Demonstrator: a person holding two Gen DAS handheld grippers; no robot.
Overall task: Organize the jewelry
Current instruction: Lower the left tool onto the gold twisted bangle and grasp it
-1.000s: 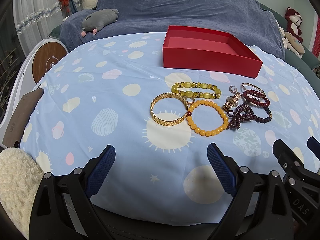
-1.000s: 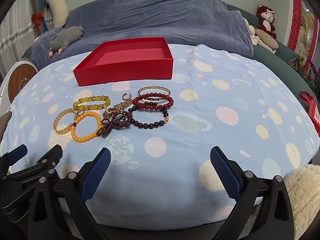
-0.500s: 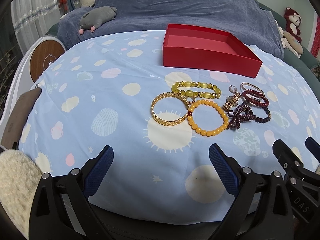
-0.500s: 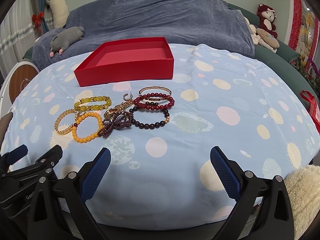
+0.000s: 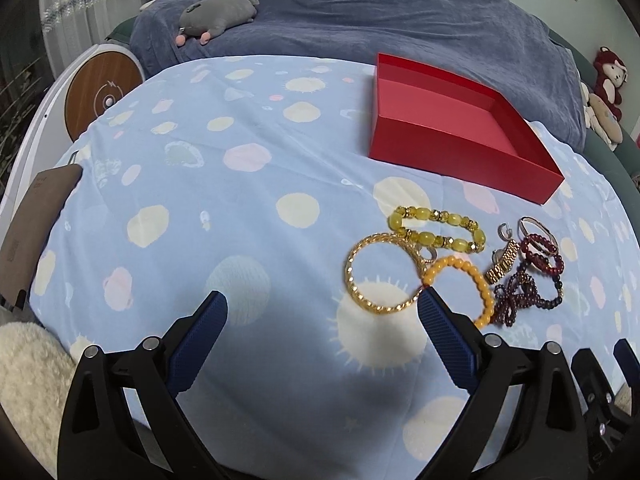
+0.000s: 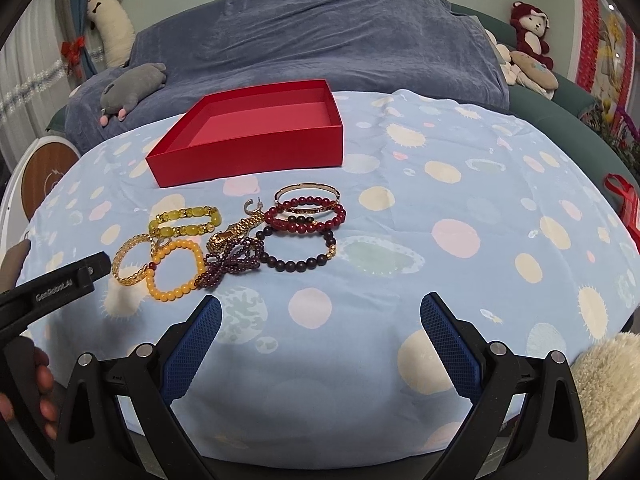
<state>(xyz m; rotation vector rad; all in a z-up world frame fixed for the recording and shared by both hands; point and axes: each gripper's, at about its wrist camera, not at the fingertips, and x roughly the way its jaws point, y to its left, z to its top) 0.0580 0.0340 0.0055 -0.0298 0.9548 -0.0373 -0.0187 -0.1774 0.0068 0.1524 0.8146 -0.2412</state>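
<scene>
Several bracelets lie in a cluster on the blue dotted tablecloth: a gold chain bangle, an orange bead bracelet, a yellow-green bead bracelet, a gold watch, purple and dark red bead strands. An empty red box stands behind them. My left gripper is open, its right finger at the gold bangle's near edge. My right gripper is open and empty, in front of the cluster.
A blue-covered sofa with a grey plush and other soft toys runs behind the table. A round wooden-faced device stands at the left. A brown flat object lies at the table's left edge.
My left gripper has moved forward and to the right toward the gold bangle. My right gripper has moved slightly forward. The jewelry has not moved.
</scene>
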